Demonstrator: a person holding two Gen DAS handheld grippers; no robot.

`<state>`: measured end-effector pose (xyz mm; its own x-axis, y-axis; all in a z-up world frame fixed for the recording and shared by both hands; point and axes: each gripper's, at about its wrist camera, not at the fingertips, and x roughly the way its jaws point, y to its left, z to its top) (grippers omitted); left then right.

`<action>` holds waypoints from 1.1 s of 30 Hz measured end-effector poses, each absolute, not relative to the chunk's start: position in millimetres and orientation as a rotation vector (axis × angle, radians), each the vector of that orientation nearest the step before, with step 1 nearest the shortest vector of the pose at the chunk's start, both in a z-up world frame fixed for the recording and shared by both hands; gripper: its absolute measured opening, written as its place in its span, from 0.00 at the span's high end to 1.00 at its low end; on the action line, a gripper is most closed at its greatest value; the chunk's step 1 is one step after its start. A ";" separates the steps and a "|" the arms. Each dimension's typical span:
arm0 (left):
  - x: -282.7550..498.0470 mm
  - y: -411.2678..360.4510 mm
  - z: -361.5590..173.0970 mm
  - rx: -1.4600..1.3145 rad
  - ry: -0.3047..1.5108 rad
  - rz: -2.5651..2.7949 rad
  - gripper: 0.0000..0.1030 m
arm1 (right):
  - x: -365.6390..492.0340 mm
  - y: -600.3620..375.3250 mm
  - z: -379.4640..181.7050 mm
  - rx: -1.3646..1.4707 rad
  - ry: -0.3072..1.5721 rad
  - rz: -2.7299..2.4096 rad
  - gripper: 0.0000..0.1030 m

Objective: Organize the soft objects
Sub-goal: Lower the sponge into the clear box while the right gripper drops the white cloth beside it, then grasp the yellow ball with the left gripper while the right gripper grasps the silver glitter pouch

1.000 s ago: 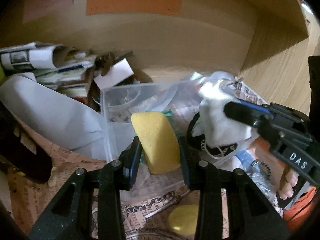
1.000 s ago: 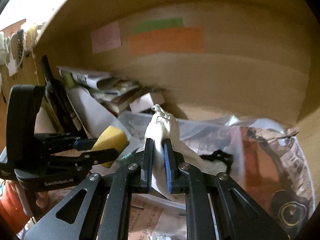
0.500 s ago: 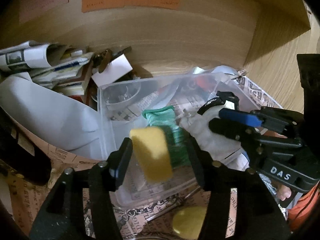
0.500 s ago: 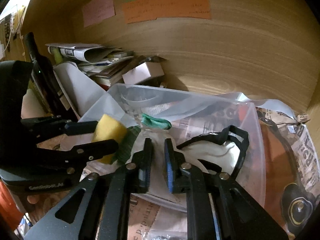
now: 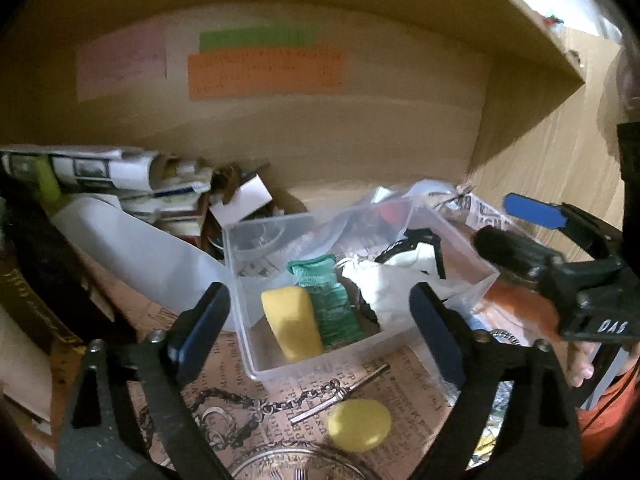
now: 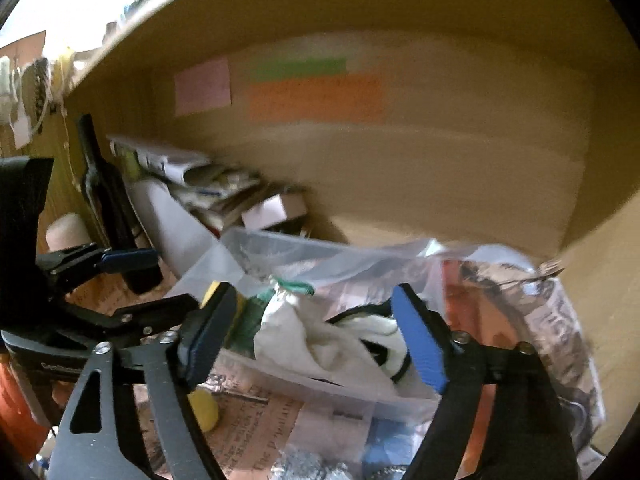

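Observation:
A clear plastic bin [image 5: 472,292] stands on the shelf. In it lie a yellow sponge [image 5: 292,328], a green scrubber [image 5: 328,300] and a white cloth [image 5: 392,284] with a black strap [image 5: 420,240]. My left gripper [image 5: 316,324] is open and empty, just in front of the bin. My right gripper [image 6: 316,328] is open and empty above the white cloth [image 6: 304,340]; it also shows at the right of the left wrist view [image 5: 520,224]. The bin's front wall [image 6: 320,388] shows in the right wrist view.
A yellow round object [image 5: 359,424], a chain and a metal rod [image 5: 340,388] lie on newspaper in front of the bin. Stacked papers [image 5: 120,176] and a white sheet [image 5: 140,256] sit to the left. The wooden back wall [image 5: 320,136] carries coloured notes.
My left gripper opened and let the yellow sponge fall into the bin. My right gripper opened and released the white cloth into the bin. Both grippers pulled back.

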<state>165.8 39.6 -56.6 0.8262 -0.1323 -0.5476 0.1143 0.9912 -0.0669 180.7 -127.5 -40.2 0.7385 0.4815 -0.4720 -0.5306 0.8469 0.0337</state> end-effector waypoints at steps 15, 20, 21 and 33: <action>120.6 38.5 -71.8 -0.030 0.626 -0.112 0.00 | 136.3 -175.0 -58.3 -0.131 0.545 0.472 0.00; 117.8 35.9 -98.7 -0.014 0.709 -0.107 0.00 | 136.4 -178.9 -92.8 -0.121 0.646 0.465 0.00; 117.3 36.1 -104.1 -0.018 0.725 -0.106 0.00 | 136.7 -180.4 -97.9 -0.112 0.667 0.468 0.00; 130.5 25.4 -142.0 -0.078 0.833 -0.130 0.12 | 141.4 -179.5 -138.9 -0.017 0.877 0.564 0.45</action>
<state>130.5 25.4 -142.0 0.6654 -0.1456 -0.7322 0.0843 0.9892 -0.1200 141.4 -179.5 -138.9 0.5038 0.4608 -0.7306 -0.4741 0.8545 0.2120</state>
